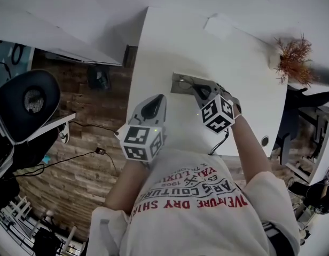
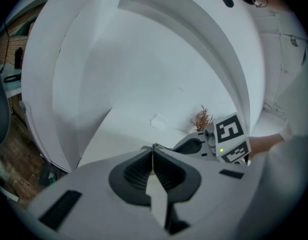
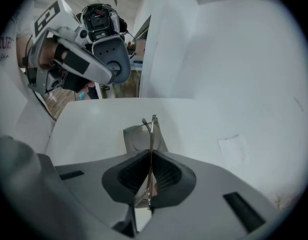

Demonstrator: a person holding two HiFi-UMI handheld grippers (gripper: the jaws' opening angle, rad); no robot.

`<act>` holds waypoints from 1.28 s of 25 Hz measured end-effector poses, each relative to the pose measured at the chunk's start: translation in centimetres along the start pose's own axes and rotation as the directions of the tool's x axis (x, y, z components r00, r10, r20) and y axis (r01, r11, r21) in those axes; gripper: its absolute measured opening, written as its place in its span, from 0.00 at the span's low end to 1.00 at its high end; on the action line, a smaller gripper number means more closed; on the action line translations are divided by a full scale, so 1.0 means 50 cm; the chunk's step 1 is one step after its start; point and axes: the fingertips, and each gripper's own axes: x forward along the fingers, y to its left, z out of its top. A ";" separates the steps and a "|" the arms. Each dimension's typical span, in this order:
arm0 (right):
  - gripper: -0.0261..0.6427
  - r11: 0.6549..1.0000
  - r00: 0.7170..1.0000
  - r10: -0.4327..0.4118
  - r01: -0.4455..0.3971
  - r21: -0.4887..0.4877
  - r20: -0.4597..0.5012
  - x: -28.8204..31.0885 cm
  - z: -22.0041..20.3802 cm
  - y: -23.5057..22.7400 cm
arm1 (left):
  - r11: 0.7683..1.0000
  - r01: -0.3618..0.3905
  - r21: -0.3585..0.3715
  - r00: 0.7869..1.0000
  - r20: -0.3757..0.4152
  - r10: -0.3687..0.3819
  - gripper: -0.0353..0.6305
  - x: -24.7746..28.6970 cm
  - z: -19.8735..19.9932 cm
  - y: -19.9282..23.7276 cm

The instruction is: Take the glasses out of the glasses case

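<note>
A grey glasses case [image 1: 180, 82] lies open on the white table [image 1: 170, 41]. My right gripper [image 1: 196, 88] hovers just over its right end. In the right gripper view its jaws [image 3: 151, 152] are shut on thin metal-framed glasses [image 3: 152, 128], which stand on edge between the pads and stick out ahead, over the case [image 3: 136, 138]. My left gripper [image 1: 159, 98] hangs near the table's front edge, left of the case and apart from it. Its jaws [image 2: 153, 148] are shut with nothing between them. The right gripper [image 2: 193, 145] also shows in the left gripper view.
A dried reddish plant [image 1: 294, 57] stands at the table's far right edge. A white slip of paper [image 1: 218, 25] lies at the back. A black office chair [image 1: 25, 103] stands on the wooden floor to the left. White partition walls rise behind the table.
</note>
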 end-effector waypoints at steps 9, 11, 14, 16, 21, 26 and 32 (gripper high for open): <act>0.08 0.956 0.976 -0.153 0.107 0.274 0.155 -0.131 0.000 -0.027 | 0.995 0.047 0.083 0.999 0.012 -0.049 0.07 -0.002 0.022 -0.080; 0.08 0.927 0.963 -0.198 0.124 0.354 0.181 -0.169 -0.007 -0.033 | 0.993 0.057 0.102 0.998 0.016 -0.059 0.07 -0.008 0.025 -0.105; 0.08 0.855 0.931 -0.283 0.135 0.501 0.230 -0.224 -0.011 -0.049 | 0.986 0.071 0.150 0.997 0.027 -0.076 0.07 -0.011 0.043 -0.135; 0.08 0.807 0.905 -0.341 0.144 0.572 0.254 -0.260 -0.015 -0.062 | 0.980 0.080 0.184 0.995 0.041 -0.089 0.07 -0.011 0.060 -0.153; 0.08 0.738 0.849 -0.450 0.178 0.651 0.278 -0.331 -0.028 -0.068 | 0.966 0.097 0.239 0.990 0.077 -0.119 0.07 -0.016 0.097 -0.195; 0.08 0.654 0.790 -0.528 0.143 0.743 0.313 -0.381 -0.038 -0.056 | 0.956 0.102 0.274 0.984 0.112 -0.137 0.07 -0.024 0.122 -0.224; 0.08 0.574 0.750 -0.592 0.138 0.807 0.293 -0.407 -0.059 -0.051 | 0.951 0.105 0.292 0.979 0.135 -0.150 0.07 -0.032 0.133 -0.249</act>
